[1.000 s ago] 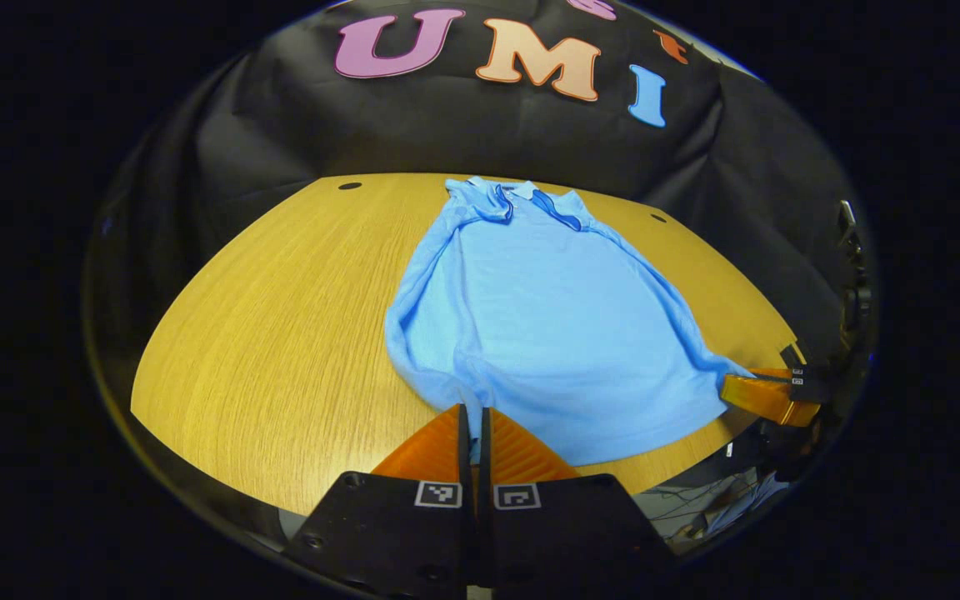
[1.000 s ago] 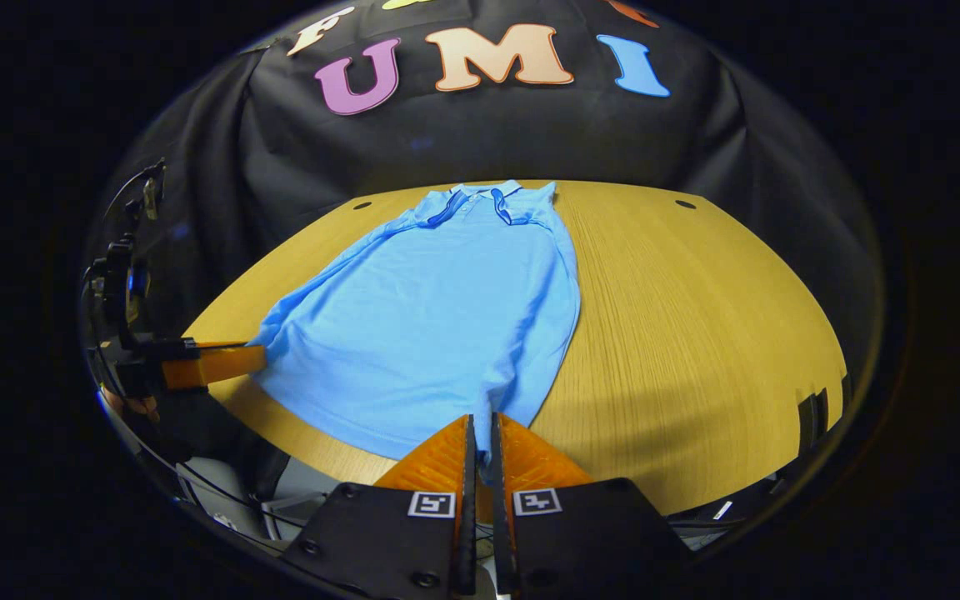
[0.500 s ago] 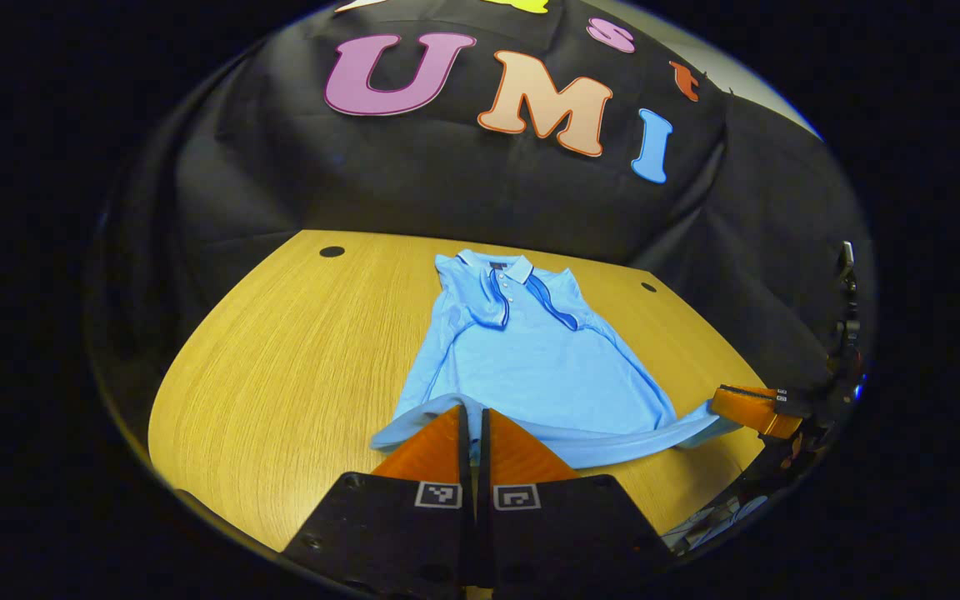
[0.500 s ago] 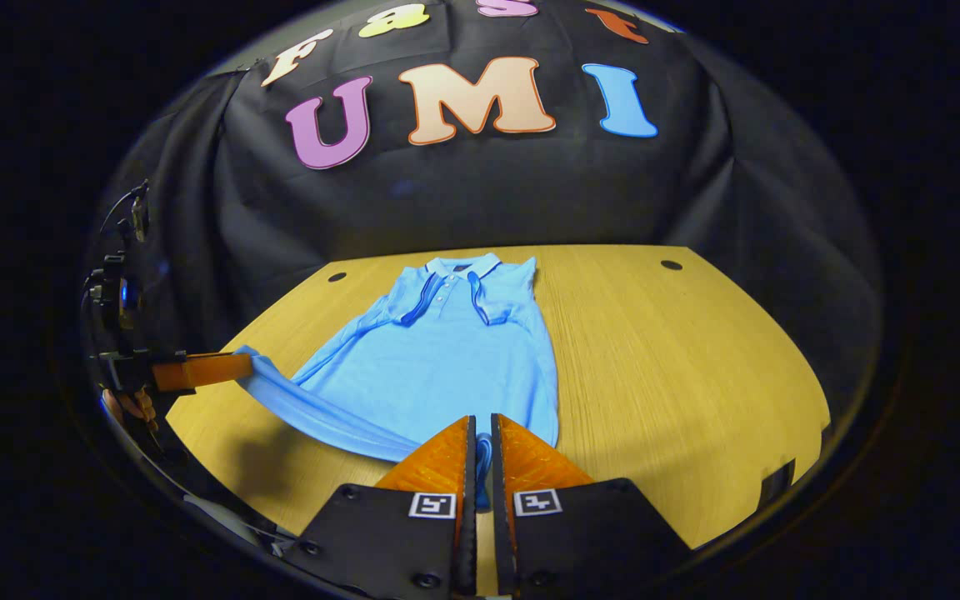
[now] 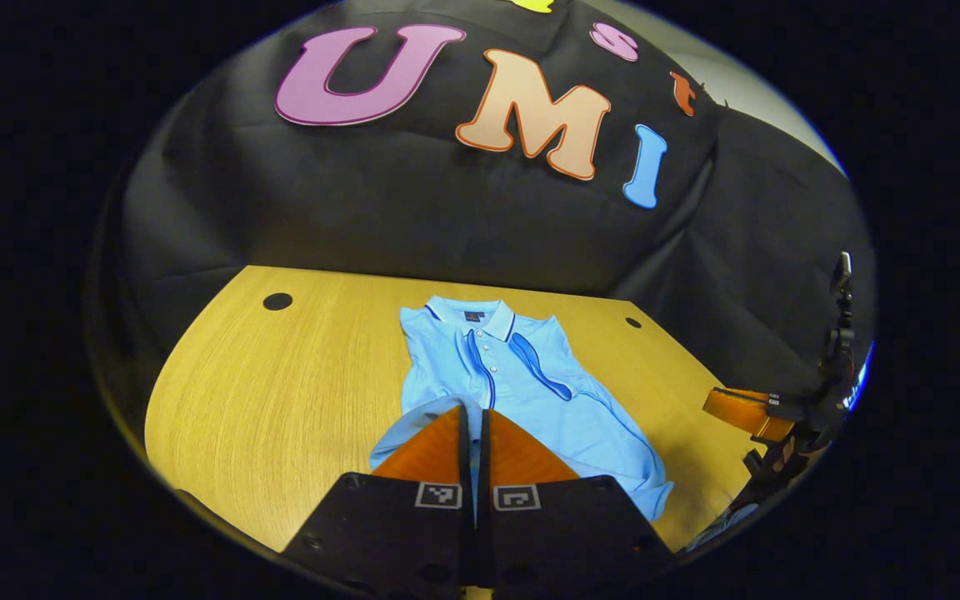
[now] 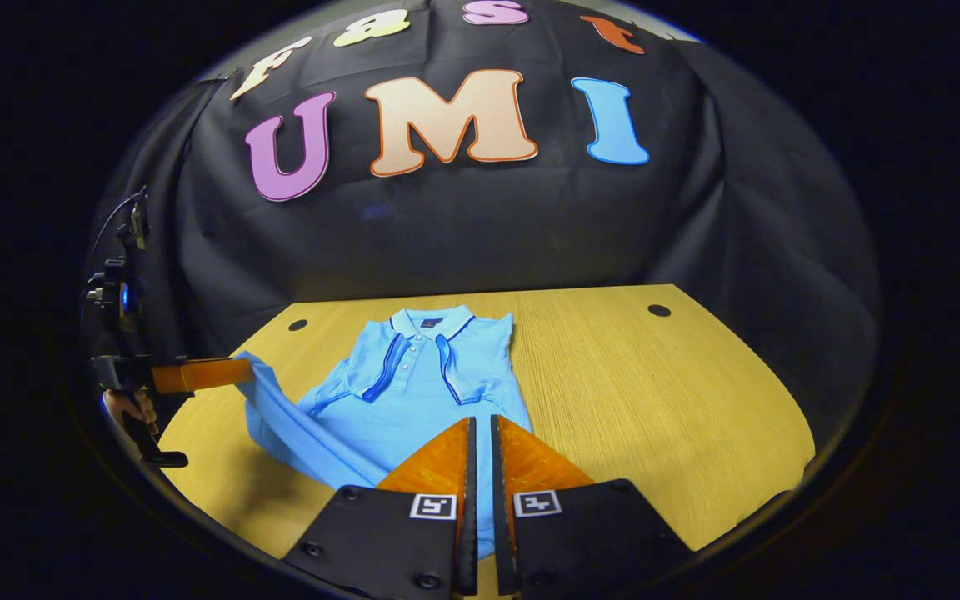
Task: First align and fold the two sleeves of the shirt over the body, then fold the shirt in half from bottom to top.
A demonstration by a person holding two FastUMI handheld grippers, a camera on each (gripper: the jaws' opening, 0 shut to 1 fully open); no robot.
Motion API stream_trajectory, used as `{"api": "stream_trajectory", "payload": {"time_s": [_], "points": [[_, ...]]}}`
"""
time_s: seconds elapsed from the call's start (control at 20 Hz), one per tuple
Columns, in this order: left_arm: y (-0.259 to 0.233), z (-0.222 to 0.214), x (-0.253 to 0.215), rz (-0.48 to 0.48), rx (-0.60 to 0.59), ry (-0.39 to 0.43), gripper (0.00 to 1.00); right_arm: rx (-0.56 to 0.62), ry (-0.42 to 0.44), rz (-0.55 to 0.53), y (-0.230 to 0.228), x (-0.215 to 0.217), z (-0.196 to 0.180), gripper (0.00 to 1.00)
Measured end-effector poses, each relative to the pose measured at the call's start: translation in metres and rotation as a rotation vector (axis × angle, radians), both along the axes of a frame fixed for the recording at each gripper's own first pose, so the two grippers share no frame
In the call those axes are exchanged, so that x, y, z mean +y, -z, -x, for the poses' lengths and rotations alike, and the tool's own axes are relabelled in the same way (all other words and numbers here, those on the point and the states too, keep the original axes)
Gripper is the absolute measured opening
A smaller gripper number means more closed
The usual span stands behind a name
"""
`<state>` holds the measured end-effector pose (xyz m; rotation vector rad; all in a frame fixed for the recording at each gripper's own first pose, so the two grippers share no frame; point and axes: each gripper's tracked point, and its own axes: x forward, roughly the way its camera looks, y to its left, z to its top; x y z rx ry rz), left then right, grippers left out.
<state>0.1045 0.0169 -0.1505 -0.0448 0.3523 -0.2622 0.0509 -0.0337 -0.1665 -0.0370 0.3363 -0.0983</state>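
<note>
The light blue shirt [image 5: 530, 392] is laid on the wooden table [image 5: 280, 400], collar at the far end. Its near hem is held lifted above the body. One hem corner is pinched between the pressed-together fingers of the left gripper [image 5: 473, 417], the other by the right gripper [image 6: 480, 433], likewise closed on cloth.

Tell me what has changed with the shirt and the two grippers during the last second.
Both grippers, the left gripper and the right gripper, have carried the bottom edge of the shirt up off the table and toward the collar, so the lower half now hangs lifted over the body. Nothing was let go: the jaws of both stay closed on the edge. The collar end stayed flat in place.
</note>
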Motion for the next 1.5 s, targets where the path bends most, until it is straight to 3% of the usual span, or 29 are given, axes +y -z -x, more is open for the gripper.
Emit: {"api": "stream_trajectory", "payload": {"time_s": [0.05,0.2,0.3,0.4,0.55,0.65,0.7,0.75,0.8,0.85,0.9,0.95,1.1,1.2,1.25,1.5], "points": [[0.001,-0.005,-0.001,-0.003,0.007,0.006,0.00,0.010,-0.002,0.003,0.005,0.001,0.000,0.11],[0.009,-0.012,-0.003,-0.001,0.027,0.018,0.00,0.095,-0.010,-0.024,0.039,0.007,0.014,0.08],[0.012,-0.014,-0.005,0.011,0.035,0.020,0.00,0.161,-0.012,-0.040,0.068,0.007,0.030,0.57],[0.014,-0.014,-0.004,0.020,0.039,0.016,0.00,0.221,0.000,-0.045,0.095,0.005,0.048,0.76],[0.016,-0.013,0.000,0.024,0.044,0.010,0.00,0.272,0.005,-0.070,0.123,0.008,0.063,0.97],[0.017,-0.012,0.003,0.016,0.048,0.007,0.00,0.285,0.004,-0.054,0.134,0.010,0.063,0.98],[0.019,-0.010,0.004,0.014,0.050,0.007,0.00,0.291,-0.006,-0.053,0.137,0.013,0.060,0.92],[0.020,-0.009,0.006,0.009,0.053,0.006,0.00,0.292,-0.012,-0.046,0.141,0.016,0.058,0.98],[0.022,-0.008,0.006,0.006,0.054,0.006,0.00,0.298,-0.019,-0.034,0.143,0.018,0.058,0.89],[0.023,-0.007,0.006,0.004,0.056,0.006,0.00,0.310,-0.026,-0.023,0.147,0.020,0.061,0.94],[0.024,-0.006,0.007,0.005,0.058,0.005,0.00,0.325,-0.032,-0.005,0.152,0.022,0.063,0.75],[0.024,-0.005,0.007,0.007,0.060,0.004,0.00,0.314,-0.036,0.015,0.152,0.025,0.062,0.66],[0.026,-0.004,0.008,0.008,0.063,0.005,0.00,0.312,-0.036,0.017,0.151,0.028,0.060,0.10],[0.025,-0.003,0.008,0.010,0.060,0.006,0.00,0.268,-0.014,0.061,0.137,0.022,0.054,0.07],[0.024,-0.004,0.008,0.008,0.058,0.008,0.00,0.254,-0.007,0.062,0.131,0.021,0.050,0.00],[0.016,-0.009,0.005,0.001,0.037,0.026,0.00,0.147,0.032,0.078,0.083,0.009,0.021,0.03]]}}
